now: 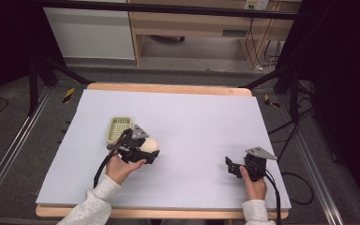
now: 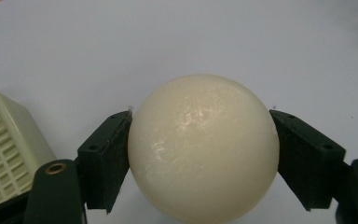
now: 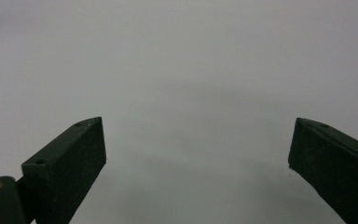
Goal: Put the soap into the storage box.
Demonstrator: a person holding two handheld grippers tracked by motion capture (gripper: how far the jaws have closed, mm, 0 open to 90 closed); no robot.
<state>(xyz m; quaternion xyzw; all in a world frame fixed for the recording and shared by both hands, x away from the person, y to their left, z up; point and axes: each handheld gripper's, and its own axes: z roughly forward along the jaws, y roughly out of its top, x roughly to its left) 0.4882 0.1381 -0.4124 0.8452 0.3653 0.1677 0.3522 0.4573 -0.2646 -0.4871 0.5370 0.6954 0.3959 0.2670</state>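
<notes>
Nearest the person, two sleeved forearms are reaching in over the front edge of a pale lavender tabletop (image 1: 192, 122), each hand holding a black two-jaw gripper.

The left gripper (image 2: 204, 154) is clamping a smooth, cream-coloured ball (image 2: 204, 147), with one jaw pressing on each side at about the ball's widest line. In the high view this ball (image 1: 151, 144) is sitting at the left gripper (image 1: 151, 152), left of the tabletop's centre; whether it is resting on the surface or lifted just off it cannot be told.

The right gripper (image 3: 198, 158) is standing with its jaws wide apart and nothing between them, looking at bare surface. In the high view the right gripper (image 1: 232, 168) is waiting near the front right, well apart from the ball.

Just beyond the left hand, a small pale green slotted basket (image 1: 119, 129) is lying on the tabletop, near the ball.

Judged risks: the ball is round and glossy (little for flat pads to bite on), so a tilt or a quick swing is likely to let it squirt out and roll across the open tabletop, possibly off an edge. The basket is small and looks light, so a lowering ball or jaw could be nudging its rim and shoving it aside. Released from any height, the ball could bounce out again.
</notes>
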